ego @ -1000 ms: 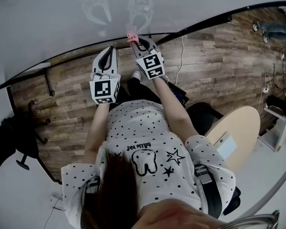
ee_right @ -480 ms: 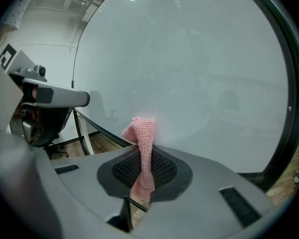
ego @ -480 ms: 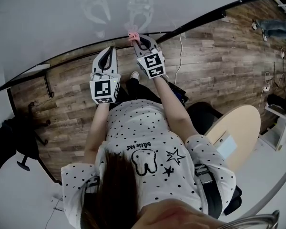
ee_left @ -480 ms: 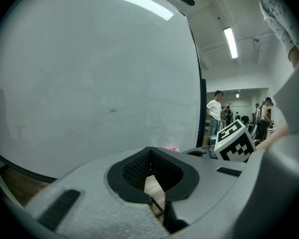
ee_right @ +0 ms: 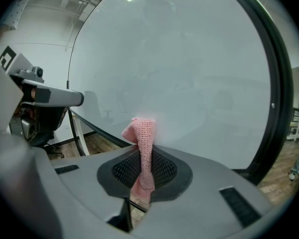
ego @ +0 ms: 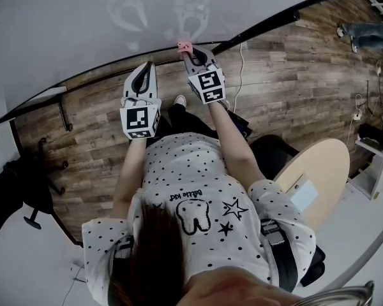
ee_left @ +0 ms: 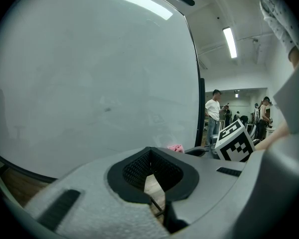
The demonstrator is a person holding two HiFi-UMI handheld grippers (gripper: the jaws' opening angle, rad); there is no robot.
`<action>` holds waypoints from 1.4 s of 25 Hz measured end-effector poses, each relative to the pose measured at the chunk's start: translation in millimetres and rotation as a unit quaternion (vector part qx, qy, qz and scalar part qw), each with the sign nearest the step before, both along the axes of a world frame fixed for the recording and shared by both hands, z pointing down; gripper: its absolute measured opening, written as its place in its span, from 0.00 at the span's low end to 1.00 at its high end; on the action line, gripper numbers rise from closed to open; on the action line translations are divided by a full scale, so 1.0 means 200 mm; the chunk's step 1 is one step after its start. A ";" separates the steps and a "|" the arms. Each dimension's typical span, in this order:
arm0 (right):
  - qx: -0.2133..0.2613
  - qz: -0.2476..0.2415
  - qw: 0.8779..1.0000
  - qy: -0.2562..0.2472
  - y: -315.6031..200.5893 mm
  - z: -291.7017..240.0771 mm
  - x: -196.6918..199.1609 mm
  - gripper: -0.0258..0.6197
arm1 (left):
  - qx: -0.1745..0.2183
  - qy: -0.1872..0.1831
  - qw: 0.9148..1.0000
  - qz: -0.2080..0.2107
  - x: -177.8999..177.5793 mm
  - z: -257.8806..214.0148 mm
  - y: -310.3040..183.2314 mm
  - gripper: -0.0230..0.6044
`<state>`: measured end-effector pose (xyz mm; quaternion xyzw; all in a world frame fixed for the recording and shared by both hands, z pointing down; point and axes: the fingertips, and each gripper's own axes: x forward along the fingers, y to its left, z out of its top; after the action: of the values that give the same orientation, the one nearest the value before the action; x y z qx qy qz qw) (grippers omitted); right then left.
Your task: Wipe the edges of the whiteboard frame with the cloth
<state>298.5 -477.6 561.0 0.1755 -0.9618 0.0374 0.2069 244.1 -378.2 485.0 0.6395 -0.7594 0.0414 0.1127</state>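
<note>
The whiteboard (ego: 83, 24) fills the upper part of the head view, and its dark frame (ego: 268, 25) runs along the lower edge above the wooden floor (ego: 293, 81). The right gripper (ego: 190, 53) has its jaws pressed on a pink cloth (ego: 184, 46). The cloth stands up between the jaws, and its free end pokes past their tips and reaches the board just at the frame. The left gripper (ego: 145, 72) is beside it, a little back from the frame, with its jaws closed together on nothing.
</note>
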 end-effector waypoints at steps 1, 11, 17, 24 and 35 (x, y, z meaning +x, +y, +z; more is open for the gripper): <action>-0.001 0.003 1.000 -0.001 -0.01 0.00 0.01 0.09 | 0.000 0.000 1.000 0.000 0.00 0.00 0.00 0.06; -0.003 0.035 0.999 -0.001 -0.10 0.00 0.09 0.09 | 0.000 0.003 1.000 0.004 0.00 0.01 -0.01 0.06; -0.001 0.060 0.998 0.001 -0.17 0.01 0.17 0.09 | 0.001 0.002 1.000 0.006 0.01 0.00 -0.02 0.06; 0.003 0.099 0.995 0.011 -0.29 0.03 0.32 0.09 | 0.002 0.001 1.000 0.012 0.04 0.00 -0.05 0.06; 0.006 0.163 0.987 0.015 -0.48 0.02 0.55 0.09 | 0.001 -0.002 1.000 0.020 0.10 -0.01 -0.07 0.06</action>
<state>408.2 -573.4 564.1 0.3316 -0.9173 0.0621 0.2117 264.3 -392.9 483.4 0.6549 -0.7465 0.0439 0.1096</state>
